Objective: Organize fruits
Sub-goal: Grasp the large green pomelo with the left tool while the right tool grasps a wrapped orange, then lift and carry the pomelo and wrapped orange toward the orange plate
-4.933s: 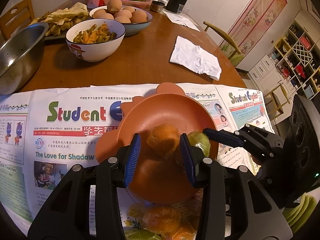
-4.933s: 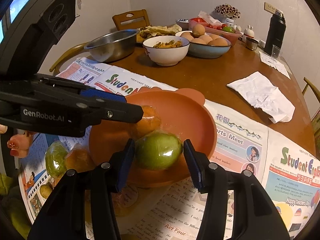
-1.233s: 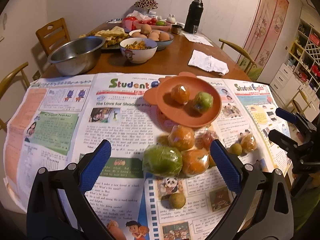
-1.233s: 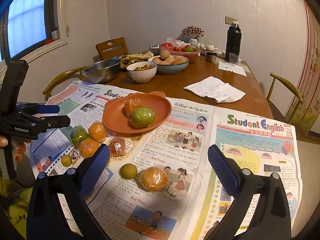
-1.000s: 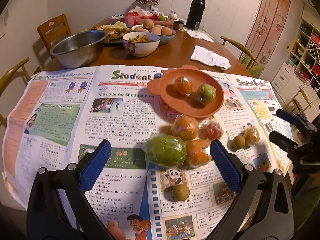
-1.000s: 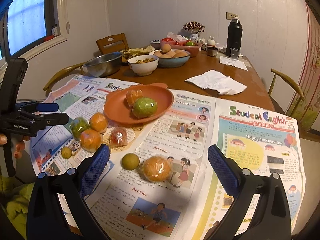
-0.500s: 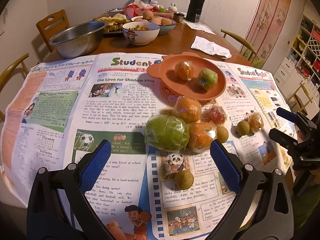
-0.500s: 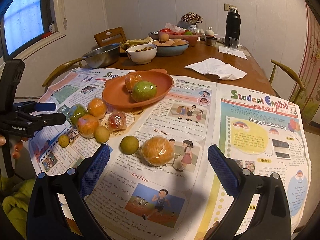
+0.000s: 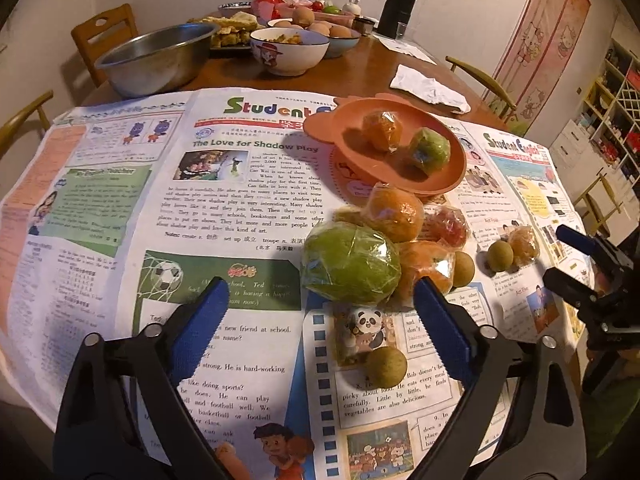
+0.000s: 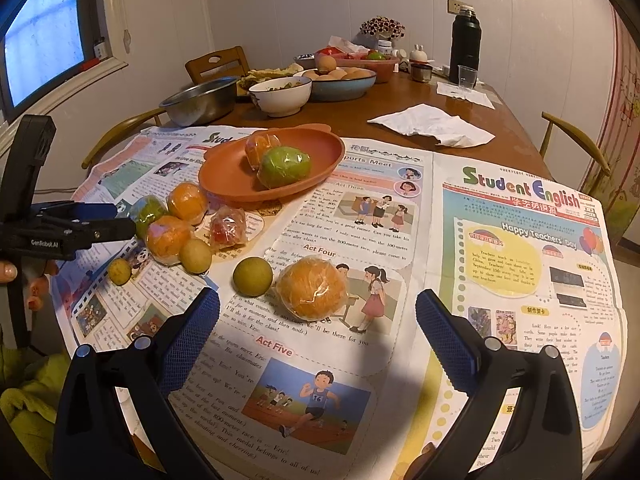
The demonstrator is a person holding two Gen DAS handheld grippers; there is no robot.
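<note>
Fruit, loose, on spread newspaper (image 9: pixel 240 216), centre to right of the left wrist view: one large green citrus in cling wrap (image 9: pixel 351 266), dull glossy skin with creased film; touching it on its right a wrapped orange (image 9: pixel 428 266), and just behind it a second wrapped orange (image 9: pixel 394 214). Small red fruit in crumpled wrap (image 9: pixel 448 224) right of that. Small round olive-brown fruits, unwrapped: one beside the cluster (image 9: pixel 464 269), one in the lower centre (image 9: pixel 386 366), one at right (image 9: pixel 500 255) touching a small wrapped orange (image 9: pixel 524 240).

Orange plastic plate (image 9: pixel 340 128), upper centre right, on the newspaper: holds one wrapped orange (image 9: pixel 382 130) and one wrapped green fruit (image 9: pixel 430 152), side by side.

Right wrist view, lower centre: the same lone wrapped orange (image 10: pixel 312 288) with a round olive fruit (image 10: pixel 253 276) just left of it.

Left gripper (image 9: pixel 320 316): blue pads spread wide, having just been closing a little; nothing between them, the green citrus just beyond the tips.

Right gripper (image 10: pixel 318 318): pads spread wide, empty, the lone orange just ahead of the tips.

Background, upper frame: steel bowl (image 9: pixel 156 56), bowl of eggs (image 9: pixel 340 38), black flask (image 9: pixel 398 4), white napkin (image 9: pixel 428 88).
</note>
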